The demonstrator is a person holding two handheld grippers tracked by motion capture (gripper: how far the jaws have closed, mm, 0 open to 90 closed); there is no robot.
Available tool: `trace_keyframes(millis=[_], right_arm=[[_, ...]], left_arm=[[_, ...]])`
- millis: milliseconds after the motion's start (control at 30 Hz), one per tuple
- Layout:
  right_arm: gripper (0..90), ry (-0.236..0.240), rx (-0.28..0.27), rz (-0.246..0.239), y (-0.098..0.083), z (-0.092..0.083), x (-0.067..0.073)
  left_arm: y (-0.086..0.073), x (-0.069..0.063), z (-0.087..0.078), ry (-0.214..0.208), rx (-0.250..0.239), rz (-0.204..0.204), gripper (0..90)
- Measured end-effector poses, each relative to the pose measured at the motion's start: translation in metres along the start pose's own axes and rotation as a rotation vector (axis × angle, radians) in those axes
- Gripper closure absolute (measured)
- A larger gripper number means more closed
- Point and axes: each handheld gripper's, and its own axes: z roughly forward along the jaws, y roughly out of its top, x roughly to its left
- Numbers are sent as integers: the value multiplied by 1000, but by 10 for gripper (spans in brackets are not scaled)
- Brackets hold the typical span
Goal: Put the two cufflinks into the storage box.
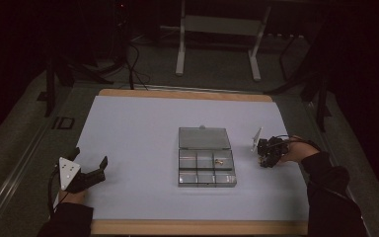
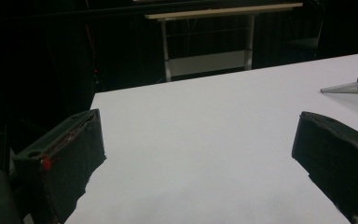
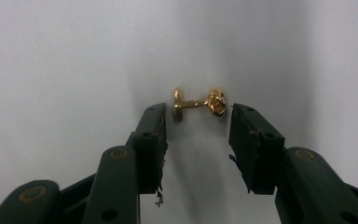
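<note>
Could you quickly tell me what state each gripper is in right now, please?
Left gripper: open wide, holding nothing, over the white table sheet.
Right gripper: open, jaws either side of the gold cufflink, not yet pressing on it.

The room is dark, its far wall black. A white sheet [image 1: 138, 138] covers the wooden table [image 1: 187, 94], whose wood shows along the far and near edges. Beyond the far edge a pale metal stand [image 1: 217, 29] rises from grey floor [image 1: 148, 69], where black cables [image 1: 133, 64] trail near the far left corner.
</note>
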Motion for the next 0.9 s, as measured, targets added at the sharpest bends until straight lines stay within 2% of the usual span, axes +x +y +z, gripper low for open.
trace_keyframes(millis=[267,433,667,900], right_arm=[[579,16,16,-16,7,2,-2],[653,65,33,-18,10,2,-5],[665,71,40,-9,12,0,-5],[666,83,26,-38,19,-8,2]], left_arm=[[0,0,0,1,2,3,26],[0,0,0,0,2,2,26],[0,0,0,1,2,1,26],[0,0,0,0,2,2,26]])
